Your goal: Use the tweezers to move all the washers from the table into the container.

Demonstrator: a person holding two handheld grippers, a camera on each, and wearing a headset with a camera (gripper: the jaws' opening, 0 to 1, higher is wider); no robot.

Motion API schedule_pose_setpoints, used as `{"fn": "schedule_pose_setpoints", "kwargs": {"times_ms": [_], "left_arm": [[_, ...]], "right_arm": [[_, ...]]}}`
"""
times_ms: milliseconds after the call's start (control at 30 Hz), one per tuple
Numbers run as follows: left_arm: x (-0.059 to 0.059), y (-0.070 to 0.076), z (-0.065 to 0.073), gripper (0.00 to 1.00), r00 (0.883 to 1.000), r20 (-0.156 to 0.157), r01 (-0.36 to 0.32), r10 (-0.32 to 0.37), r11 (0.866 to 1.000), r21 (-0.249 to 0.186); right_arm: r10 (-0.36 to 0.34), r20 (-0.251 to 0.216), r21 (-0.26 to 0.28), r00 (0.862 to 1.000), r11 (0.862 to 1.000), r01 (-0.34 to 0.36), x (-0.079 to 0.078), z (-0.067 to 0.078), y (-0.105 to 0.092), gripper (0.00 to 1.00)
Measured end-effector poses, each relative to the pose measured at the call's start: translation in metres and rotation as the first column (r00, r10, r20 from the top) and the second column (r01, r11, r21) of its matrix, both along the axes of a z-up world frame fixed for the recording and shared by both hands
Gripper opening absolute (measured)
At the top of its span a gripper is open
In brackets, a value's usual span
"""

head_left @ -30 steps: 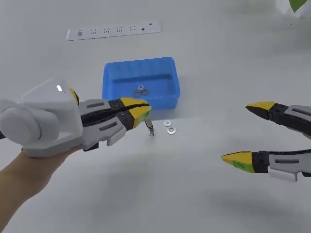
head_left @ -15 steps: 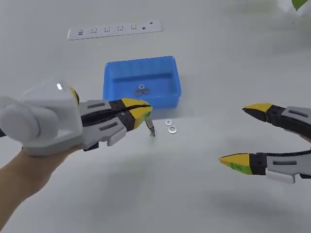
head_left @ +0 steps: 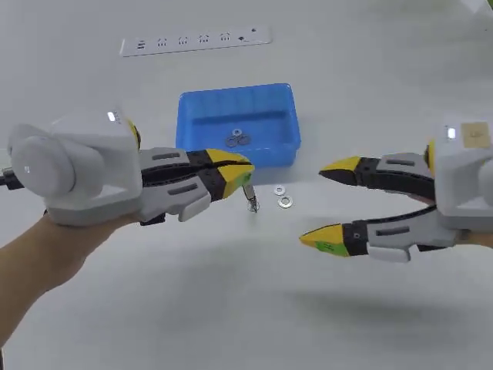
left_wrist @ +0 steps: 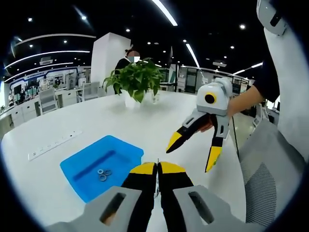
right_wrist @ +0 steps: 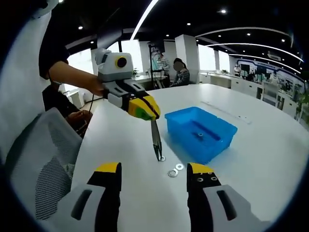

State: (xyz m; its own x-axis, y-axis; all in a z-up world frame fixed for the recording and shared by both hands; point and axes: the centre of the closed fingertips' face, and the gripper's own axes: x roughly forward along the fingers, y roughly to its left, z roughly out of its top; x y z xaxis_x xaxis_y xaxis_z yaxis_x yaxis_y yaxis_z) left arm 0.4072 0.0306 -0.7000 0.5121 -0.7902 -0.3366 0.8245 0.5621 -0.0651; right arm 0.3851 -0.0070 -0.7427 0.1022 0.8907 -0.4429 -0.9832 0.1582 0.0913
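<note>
My left gripper (head_left: 245,174) is shut on the metal tweezers (head_left: 251,199), which point down at the white table just in front of the blue container (head_left: 237,116). In the right gripper view the tweezers (right_wrist: 156,137) have their tips at one small washer (right_wrist: 161,158), with two more washers (right_wrist: 172,173) beside it. In the head view two washers (head_left: 283,196) lie right of the tweezers. Several washers (head_left: 239,139) lie inside the container. My right gripper (head_left: 314,205) is open, level with the table washers on their right, holding nothing. In the left gripper view the shut left gripper (left_wrist: 157,165) faces the right gripper (left_wrist: 193,153).
A white power strip (head_left: 196,40) lies beyond the container. A potted plant (left_wrist: 135,79) stands far back on the table. A grey mesh chair (right_wrist: 43,164) and a person's sleeve are near the table edge. People sit in the background office.
My right gripper has moved left toward the washers, still open. The left gripper and tweezers stay in place by the container; the head camera shifted slightly.
</note>
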Motion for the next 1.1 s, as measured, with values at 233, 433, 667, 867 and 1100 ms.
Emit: {"fn": "schedule_pose_setpoints", "kwargs": {"times_ms": [233, 433, 667, 867, 1100], "left_arm": [[0.004, 0.004, 0.0, 0.05, 0.999, -0.043, -0.007, 0.006, 1.0, -0.021], [0.002, 0.006, -0.001, 0.05, 0.998, -0.061, 0.009, -0.01, 1.0, -0.025], [0.001, 0.004, -0.002, 0.05, 0.998, -0.062, 0.025, -0.026, 1.0, -0.019], [-0.001, 0.001, -0.003, 0.05, 0.998, -0.057, 0.039, -0.039, 0.999, -0.006], [-0.002, -0.002, -0.005, 0.05, 0.998, -0.055, 0.041, -0.041, 0.999, 0.011]], "right_arm": [[0.093, -0.044, 0.006, 0.995, 0.996, -0.093, 0.016, -0.014, 0.046, 0.42], [0.183, -0.056, 0.002, 0.981, 0.983, -0.183, 0.015, -0.016, 0.065, 0.29], [0.29, -0.047, -0.06, 0.956, 0.954, -0.293, 0.008, -0.027, 0.066, 0.19], [0.328, -0.036, -0.08, 0.944, 0.941, -0.33, 0.006, -0.028, 0.066, 0.14], [0.383, 0.041, -0.112, 0.923, 0.92, -0.377, 0.004, -0.029, 0.064, 0.1]]}}
